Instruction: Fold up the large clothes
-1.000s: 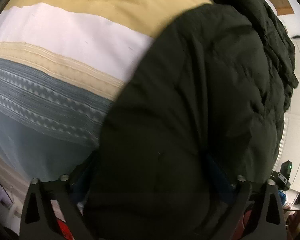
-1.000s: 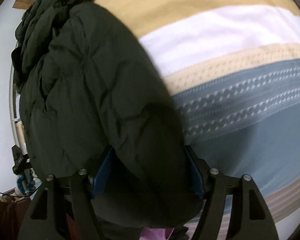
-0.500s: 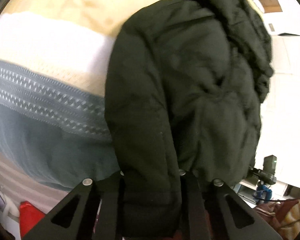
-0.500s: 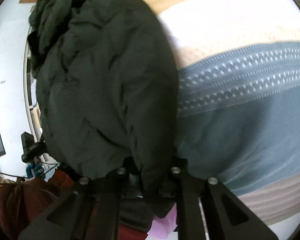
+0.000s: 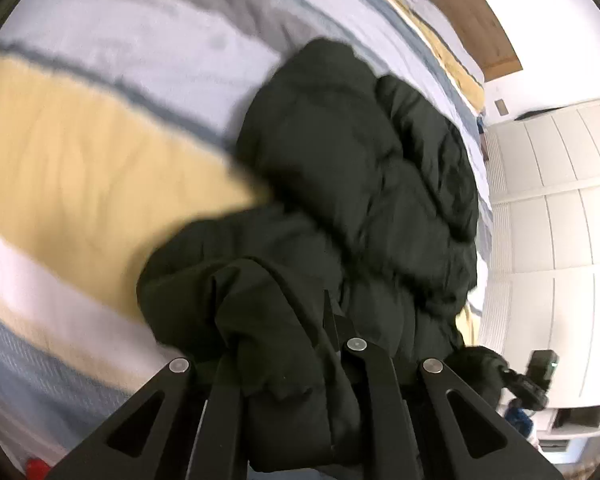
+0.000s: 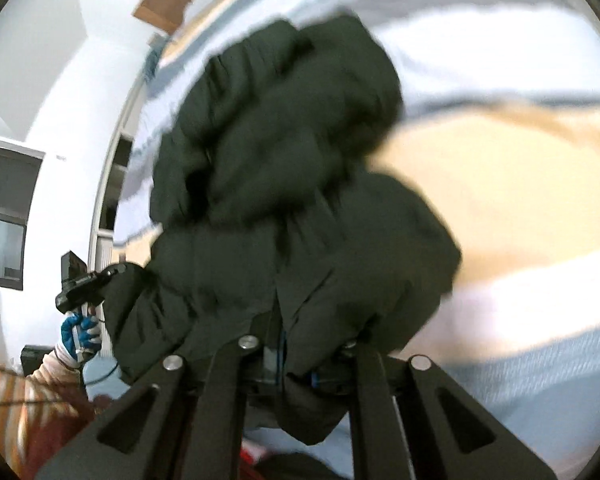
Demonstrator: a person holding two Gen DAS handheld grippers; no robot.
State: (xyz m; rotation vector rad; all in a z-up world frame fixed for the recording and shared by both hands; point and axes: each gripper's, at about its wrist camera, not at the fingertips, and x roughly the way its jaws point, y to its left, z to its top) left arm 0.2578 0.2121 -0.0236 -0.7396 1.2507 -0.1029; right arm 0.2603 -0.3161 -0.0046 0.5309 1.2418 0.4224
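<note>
1. Clamping the near hem of the dark puffer jacket, the left gripper and right gripper are pinching fabric, jaws together.
2. Lying lengthwise away from both grippers, the jacket is draping over the striped bedspread.
3. Both grippers are pointing steeply downward, side by side.

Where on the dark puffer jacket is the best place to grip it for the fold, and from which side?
Probably at the near hem, coming from the bed's near edge, one corner per gripper. The jacket lies lengthwise away across the striped bedspread, bulky at its far end. The left gripper and right gripper are each shut on that near edge.
</note>
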